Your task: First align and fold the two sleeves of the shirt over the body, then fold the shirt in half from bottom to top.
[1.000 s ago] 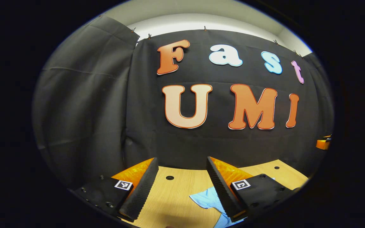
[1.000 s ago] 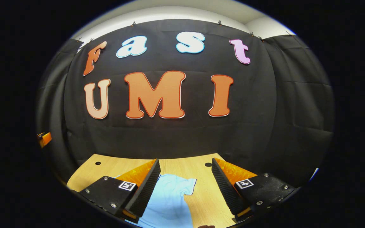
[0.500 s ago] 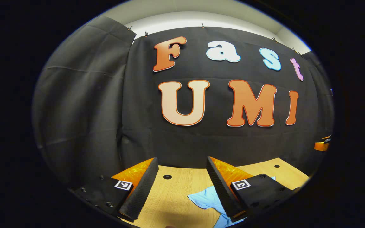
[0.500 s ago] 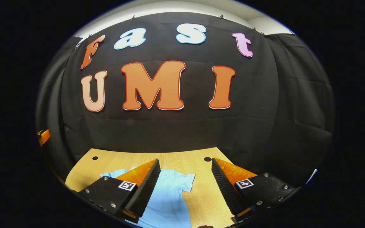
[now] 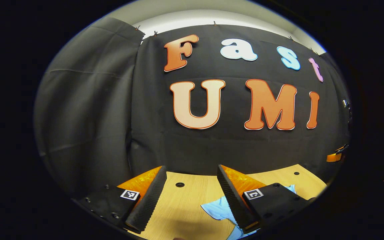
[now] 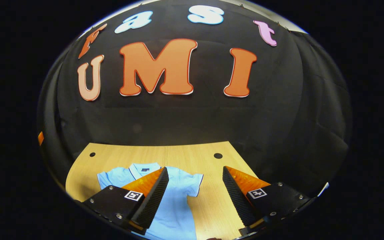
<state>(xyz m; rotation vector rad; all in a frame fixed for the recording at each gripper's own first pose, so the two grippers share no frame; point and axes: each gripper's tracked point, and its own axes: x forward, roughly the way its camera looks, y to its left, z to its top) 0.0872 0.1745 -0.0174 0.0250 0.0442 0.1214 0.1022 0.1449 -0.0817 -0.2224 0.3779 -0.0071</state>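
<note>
- Pale-blue cloth of the shirt (image 6: 175,203) is lying flat on the wooden surface (image 6: 212,203), its lower part running out of the right gripper view at the bottom.
- Jaws of the right gripper (image 6: 195,196) are standing spread and holding nothing; the one on the left of that view is covering part of the shirt's chest and one shoulder.
- Jaws of the left gripper (image 5: 190,195) are also spread and empty, and one is hiding most of the shirt (image 5: 219,209), leaving a sleeve corner showing.
- Collar is pointing toward the far wall, so the shirt's long axis is running near to far, with both short sleeves lying spread out sideways.
- Round holes (image 6: 218,155) are sitting in the surface beyond the shirt.
- Black cloth wall (image 6: 278,116) is hanging behind.
</note>
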